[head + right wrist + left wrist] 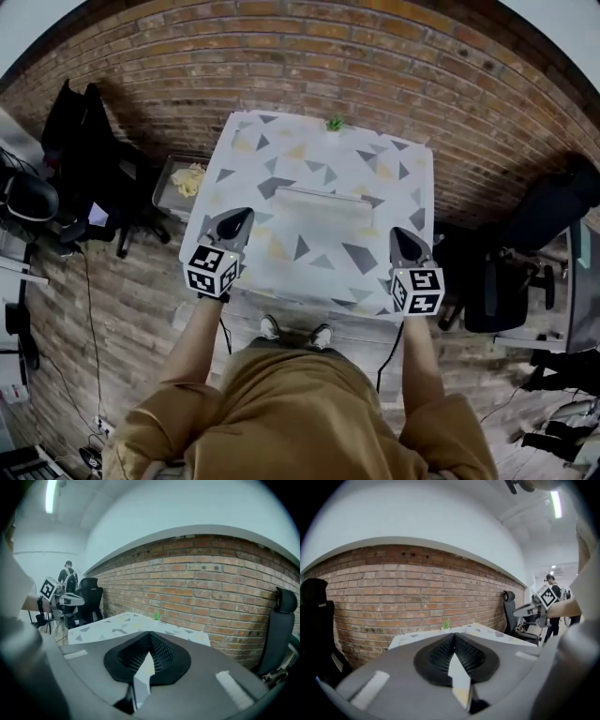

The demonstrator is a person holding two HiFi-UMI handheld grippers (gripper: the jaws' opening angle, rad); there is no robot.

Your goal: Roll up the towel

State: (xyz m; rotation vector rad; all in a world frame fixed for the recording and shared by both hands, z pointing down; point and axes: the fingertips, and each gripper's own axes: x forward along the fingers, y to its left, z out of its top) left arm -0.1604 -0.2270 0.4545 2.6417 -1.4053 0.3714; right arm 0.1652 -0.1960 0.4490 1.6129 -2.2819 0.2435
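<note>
The towel (309, 169) is white with grey and yellow triangles and lies spread over the table; a raised fold (319, 200) crosses its middle. My left gripper (238, 219) is shut on its near left corner and my right gripper (401, 234) on its near right corner, so the near edge hangs lifted between them. In the left gripper view a strip of towel (460, 679) is pinched in the left gripper (453, 641). The right gripper view shows the same: a towel corner (142, 676) clamped in the right gripper (150, 641).
A small green plant (335, 123) stands at the table's far edge by the brick wall (309, 56). A tray (183, 180) sits left of the table. Office chairs (525, 262) stand to the right, dark clothing (80, 131) to the left. A person (69, 573) stands far off.
</note>
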